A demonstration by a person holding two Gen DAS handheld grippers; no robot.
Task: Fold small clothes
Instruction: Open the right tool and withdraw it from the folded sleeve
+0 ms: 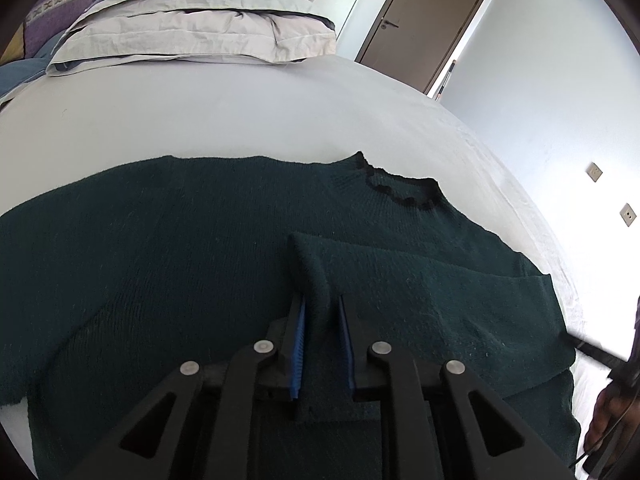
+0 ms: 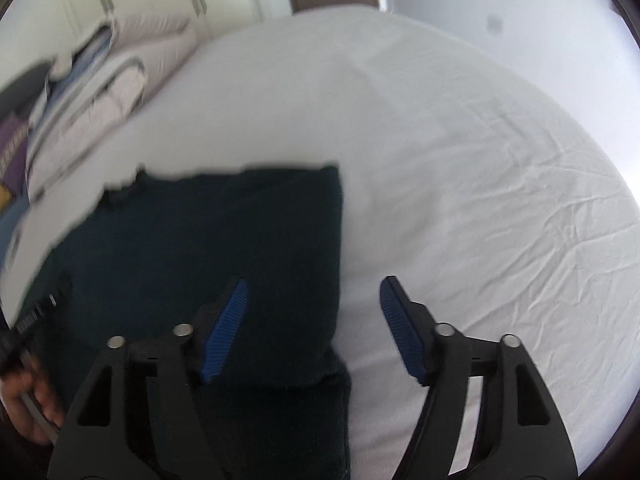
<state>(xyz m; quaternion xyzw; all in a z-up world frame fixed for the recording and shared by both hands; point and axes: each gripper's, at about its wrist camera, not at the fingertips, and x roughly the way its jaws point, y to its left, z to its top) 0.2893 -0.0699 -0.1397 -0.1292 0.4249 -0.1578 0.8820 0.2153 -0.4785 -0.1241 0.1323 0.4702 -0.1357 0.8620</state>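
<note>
A dark green knit sweater (image 1: 168, 248) lies flat on the white bed sheet (image 1: 200, 116), its black-trimmed collar (image 1: 400, 188) to the upper right. One sleeve (image 1: 432, 280) is folded across the body. My left gripper (image 1: 322, 312) is shut on the end of that sleeve, a ridge of fabric pinched between the blue pads. In the right wrist view the sweater (image 2: 208, 240) fills the lower left and its folded edge runs straight down the middle. My right gripper (image 2: 314, 292) is open above that edge, nothing between its fingers.
Stacked pillows and folded bedding (image 1: 200, 20) lie at the head of the bed. A brown door (image 1: 424, 24) stands beyond. A person's hand (image 2: 28, 396) holds the other gripper at the left edge. White wrinkled sheet (image 2: 480, 200) spreads to the right of the sweater.
</note>
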